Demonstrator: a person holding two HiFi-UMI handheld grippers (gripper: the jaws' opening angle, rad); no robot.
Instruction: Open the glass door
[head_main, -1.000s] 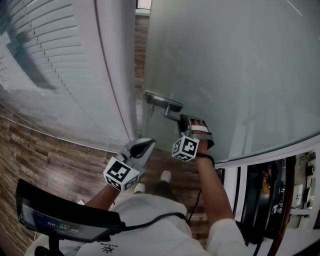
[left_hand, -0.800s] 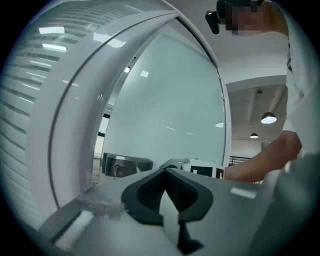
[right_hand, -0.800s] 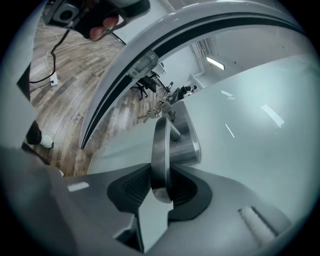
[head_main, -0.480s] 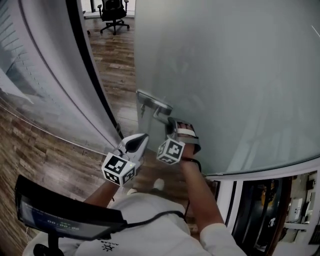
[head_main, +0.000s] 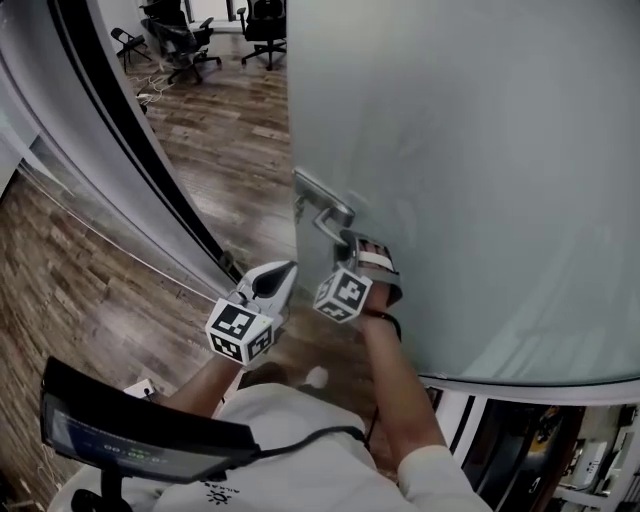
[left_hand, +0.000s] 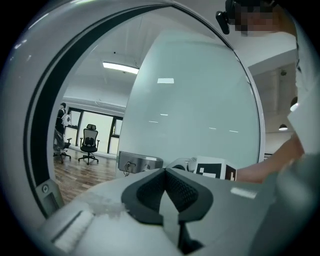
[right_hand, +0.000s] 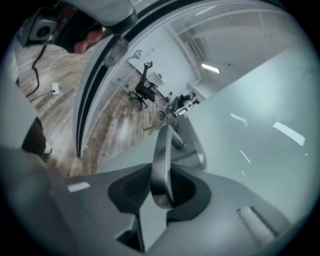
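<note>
The frosted glass door stands ajar, with a metal lever handle on a steel lock plate near its free edge. My right gripper reaches up to the lever. In the right gripper view its jaws are closing on the handle, and the dark pads press on both sides of it. My left gripper hangs shut and holds nothing, just left of the right one, level with the door's edge. In the left gripper view the lock plate shows ahead of it.
A curved black door frame and a glass wall stand to the left of the gap. Beyond it lies wooden floor with office chairs. A screen hangs at the person's chest, and a foot is below the handle.
The door has swung further open, so the gap at its free edge has widened and the room beyond shows. Both grippers moved along with it, the right one still on the handle.
</note>
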